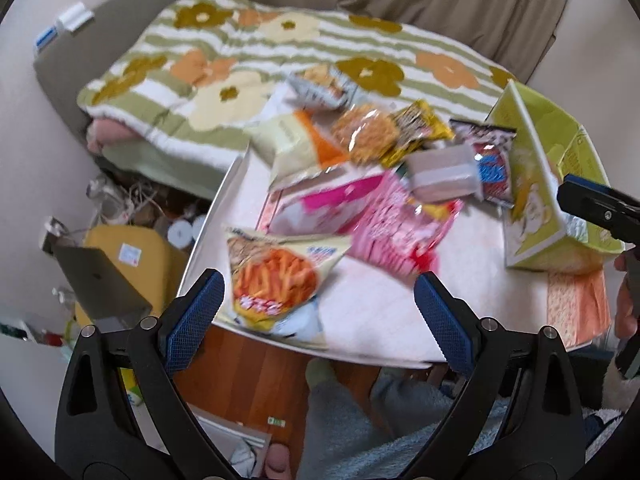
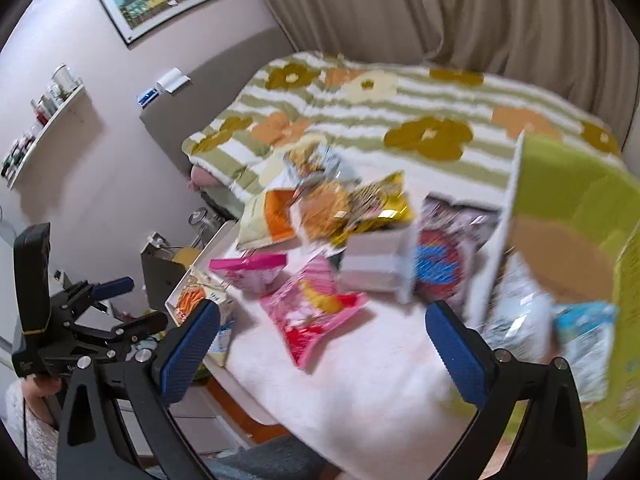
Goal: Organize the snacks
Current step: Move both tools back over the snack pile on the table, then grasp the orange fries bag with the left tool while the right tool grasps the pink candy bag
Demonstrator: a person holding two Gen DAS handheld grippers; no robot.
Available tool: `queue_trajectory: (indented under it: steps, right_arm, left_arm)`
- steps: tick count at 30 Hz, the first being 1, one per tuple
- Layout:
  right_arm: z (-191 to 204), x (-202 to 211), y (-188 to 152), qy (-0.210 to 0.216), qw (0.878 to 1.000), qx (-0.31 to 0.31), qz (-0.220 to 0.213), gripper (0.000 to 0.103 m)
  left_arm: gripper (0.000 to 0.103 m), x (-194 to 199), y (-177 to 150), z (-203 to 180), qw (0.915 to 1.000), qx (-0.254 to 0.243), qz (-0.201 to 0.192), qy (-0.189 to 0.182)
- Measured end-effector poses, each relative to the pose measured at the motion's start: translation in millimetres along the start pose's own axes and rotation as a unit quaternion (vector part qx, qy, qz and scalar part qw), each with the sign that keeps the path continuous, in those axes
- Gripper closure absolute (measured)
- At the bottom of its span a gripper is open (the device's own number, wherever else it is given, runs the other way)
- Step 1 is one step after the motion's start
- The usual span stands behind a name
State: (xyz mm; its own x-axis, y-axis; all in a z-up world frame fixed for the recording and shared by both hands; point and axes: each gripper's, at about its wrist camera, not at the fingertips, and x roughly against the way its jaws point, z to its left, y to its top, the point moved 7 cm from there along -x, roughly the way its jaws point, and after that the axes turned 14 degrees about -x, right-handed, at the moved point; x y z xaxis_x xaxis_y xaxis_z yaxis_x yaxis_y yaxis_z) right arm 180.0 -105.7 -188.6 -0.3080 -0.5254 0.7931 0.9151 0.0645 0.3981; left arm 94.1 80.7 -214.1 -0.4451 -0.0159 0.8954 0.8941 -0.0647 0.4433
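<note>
Both claws, left claw (image 1: 318, 300) and right claw (image 2: 322, 330), gape wide and hold nothing over the white counter (image 1: 384, 320), most snack bags (image 1: 360, 184) lying loose there, a few already in the green box (image 2: 576, 240), so sorting looks barely started.
</note>
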Motion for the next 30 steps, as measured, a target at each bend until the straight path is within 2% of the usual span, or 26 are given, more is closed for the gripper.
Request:
queue_trajectory:
  steps: [6, 10, 19, 25, 26, 28, 30]
  right_arm:
    - [5, -51, -24, -0.016, 0.998, -0.046, 0.028, 0.001]
    - [0, -75, -38, -0.021, 0.996, -0.084, 0.028, 0.001]
    - [-14, -105, -49, -0.022, 0.991, -0.131, 0.021, 0.001]
    - [-23, -124, -47, -0.027, 0.988, -0.146, 0.031, 0.001]
    - [-23, -127, -46, -0.024, 0.988, -0.148, 0.031, 0.001]
    - [-23, -130, -43, -0.021, 0.988, -0.150, 0.028, 0.001]
    - [-23, -134, -41, -0.019, 0.988, -0.152, 0.027, 0.001]
  left_arm:
    - [0.008, -44, -20, 20, 0.9991, -0.014, 0.028, -0.030]
    - [0.008, -73, -29, 27, 0.9978, -0.033, 0.042, -0.041]
    - [0.008, -114, -37, 27, 0.9954, -0.049, 0.054, -0.062]
    - [0.008, -133, -39, 27, 0.9943, -0.039, 0.066, -0.075]
    - [0.010, -135, -39, 28, 0.9943, -0.038, 0.067, -0.074]
    - [0.025, -139, -38, 27, 0.9939, -0.037, 0.070, -0.077]
    - [0.029, -141, -38, 27, 0.9934, -0.037, 0.072, -0.081]
